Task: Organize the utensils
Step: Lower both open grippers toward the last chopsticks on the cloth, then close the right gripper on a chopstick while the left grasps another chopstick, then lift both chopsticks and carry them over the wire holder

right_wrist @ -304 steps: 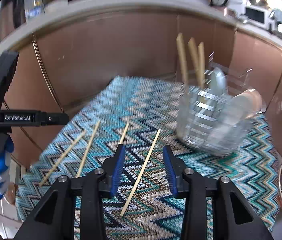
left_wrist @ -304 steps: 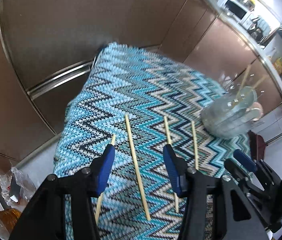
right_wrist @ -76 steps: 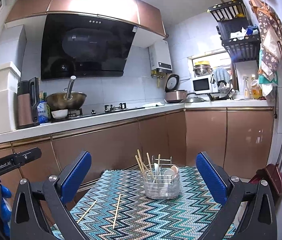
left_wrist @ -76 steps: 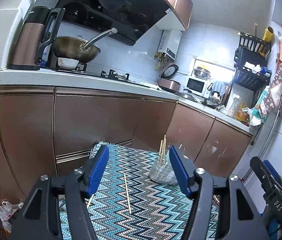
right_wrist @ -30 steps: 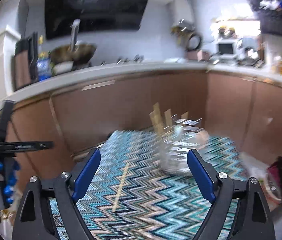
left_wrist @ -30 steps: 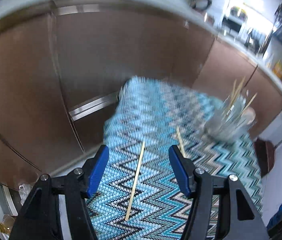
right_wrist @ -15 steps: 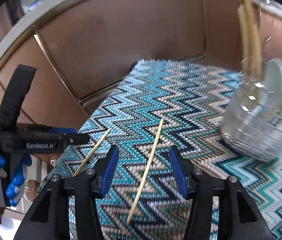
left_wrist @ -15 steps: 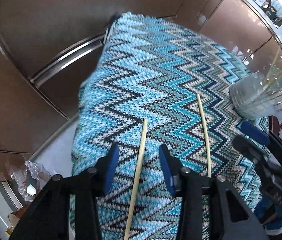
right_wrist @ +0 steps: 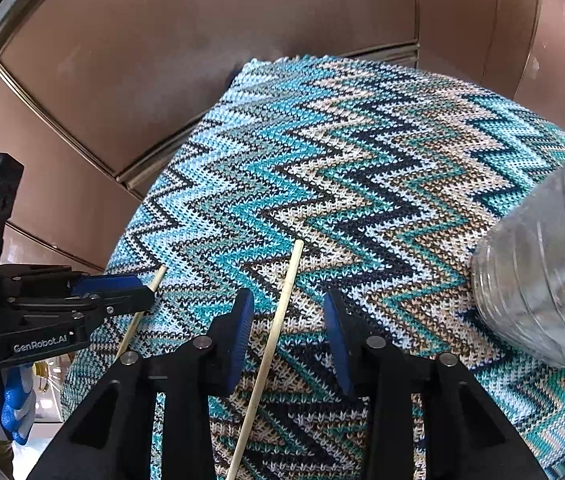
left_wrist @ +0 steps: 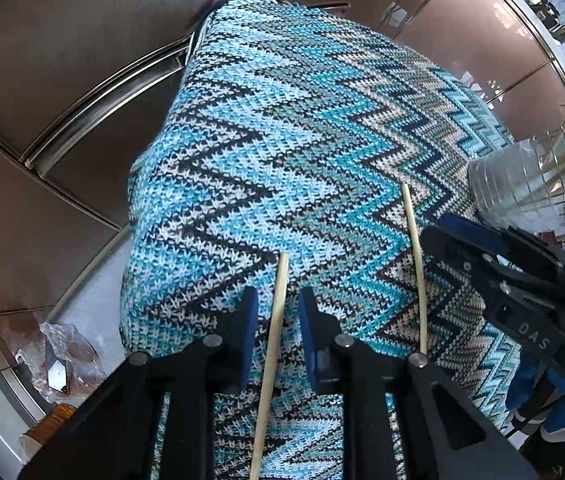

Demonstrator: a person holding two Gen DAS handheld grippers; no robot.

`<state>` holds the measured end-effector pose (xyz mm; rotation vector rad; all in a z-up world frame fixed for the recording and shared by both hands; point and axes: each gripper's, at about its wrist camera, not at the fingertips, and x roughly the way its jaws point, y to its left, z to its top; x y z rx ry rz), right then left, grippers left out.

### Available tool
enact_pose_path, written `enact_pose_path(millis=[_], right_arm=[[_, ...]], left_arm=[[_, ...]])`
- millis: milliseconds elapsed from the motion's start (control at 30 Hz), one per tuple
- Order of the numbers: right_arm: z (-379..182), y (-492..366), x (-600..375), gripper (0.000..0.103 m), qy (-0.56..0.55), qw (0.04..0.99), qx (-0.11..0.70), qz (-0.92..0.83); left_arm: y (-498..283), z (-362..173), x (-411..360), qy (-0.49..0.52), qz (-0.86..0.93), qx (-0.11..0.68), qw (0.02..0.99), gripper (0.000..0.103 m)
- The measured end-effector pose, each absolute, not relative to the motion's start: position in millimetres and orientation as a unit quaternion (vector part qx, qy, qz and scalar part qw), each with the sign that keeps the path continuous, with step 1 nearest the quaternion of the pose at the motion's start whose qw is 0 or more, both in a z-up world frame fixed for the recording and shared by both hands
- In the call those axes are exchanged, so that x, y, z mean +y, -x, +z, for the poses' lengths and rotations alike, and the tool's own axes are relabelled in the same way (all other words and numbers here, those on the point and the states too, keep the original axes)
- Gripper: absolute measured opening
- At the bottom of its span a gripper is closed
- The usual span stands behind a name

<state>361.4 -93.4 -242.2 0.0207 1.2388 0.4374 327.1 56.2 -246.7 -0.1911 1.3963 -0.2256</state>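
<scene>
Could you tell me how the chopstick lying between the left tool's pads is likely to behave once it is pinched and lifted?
The chopstick looks thin, straight and wooden, so probably stiff and light. The left tool, whose jaws are closing, straddles it near one end, so it may droop or pivot. Its slim, rounded shaft on the knitted cloth could roll if only nudged.

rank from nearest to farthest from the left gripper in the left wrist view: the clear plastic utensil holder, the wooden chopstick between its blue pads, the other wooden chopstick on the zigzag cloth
1. Wooden chopstick between the blue pads of the closing left gripper, not yet pinched.
2. Other wooden chopstick, lying to its right on the zigzag cloth, by the right gripper.
3. Clear plastic utensil holder, far right edge.
</scene>
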Motion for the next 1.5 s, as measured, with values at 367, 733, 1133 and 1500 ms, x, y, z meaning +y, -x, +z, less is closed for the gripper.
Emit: enact_pose_path(millis=[367,733,1133,1500], right_arm=[[-263.6,-378.5,-73.1,0.014,0.015,0.775,0.604,0.183],[-256.9,-370.8,-80.8,0.007,-0.007,0.782,0.592,0.194],[-165.2,-298.5,-108.2,0.005,-0.006,0.838,0.478,0.264],[-108.7,-207.6,-154.0,0.005,0.001,0.885,0.39,0.255]], left_arm=[[-325.1,-254.6,56.5,0.071,-0.106,0.646,0.752,0.011],[-323.5,-253.3,40.6,0.025,-0.074,0.636,0.768,0.005],[-282.2,-192.4,35.7,0.016,-0.051,0.546,0.836,0.005],[-222.4,-111.1,8.3,-0.009,-0.06,0.442,0.895,0.005]])
